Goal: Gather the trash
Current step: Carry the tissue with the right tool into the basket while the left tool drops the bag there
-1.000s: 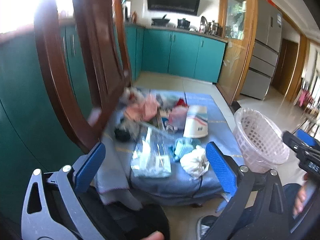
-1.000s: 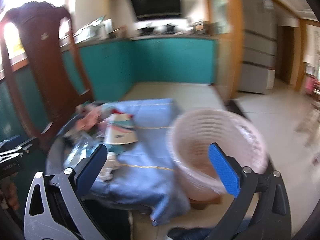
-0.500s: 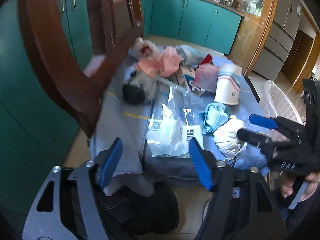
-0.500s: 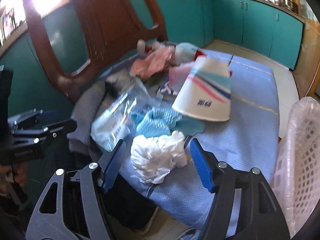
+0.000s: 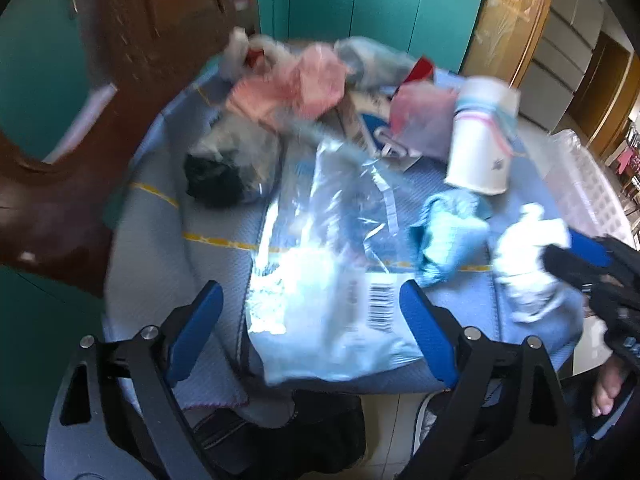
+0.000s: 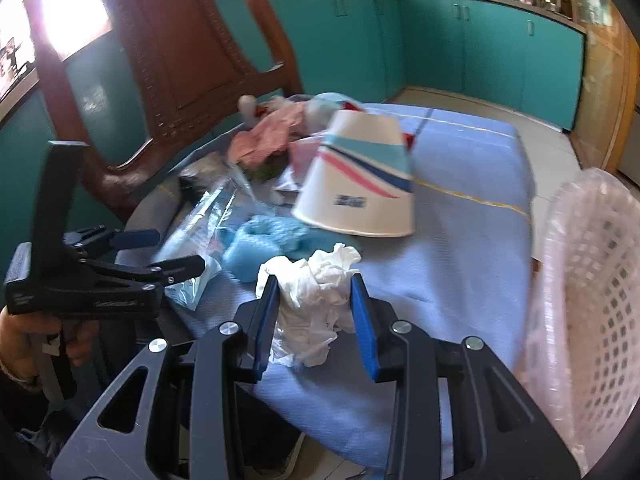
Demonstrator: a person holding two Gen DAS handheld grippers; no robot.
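right gripper (image 6: 314,312) jaws closing, white tissue wad (image 6: 316,280) between them; left gripper (image 5: 308,320) jaws opening wide, straddling clear plastic bag (image 5: 320,280), gripping nothing.

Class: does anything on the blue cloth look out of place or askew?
Yes. The paper cup lies tipped over, not upright, propped on a heap of wrappers. A crumpled tissue sits near the cloth's front edge, between the closing jaws of the right tool.

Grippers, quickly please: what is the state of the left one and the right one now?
Left gripper: open and opening, fingers astride the clear plastic bag, not gripping it.
Right gripper: closing around the crumpled white tissue; a firm grip cannot be told yet.
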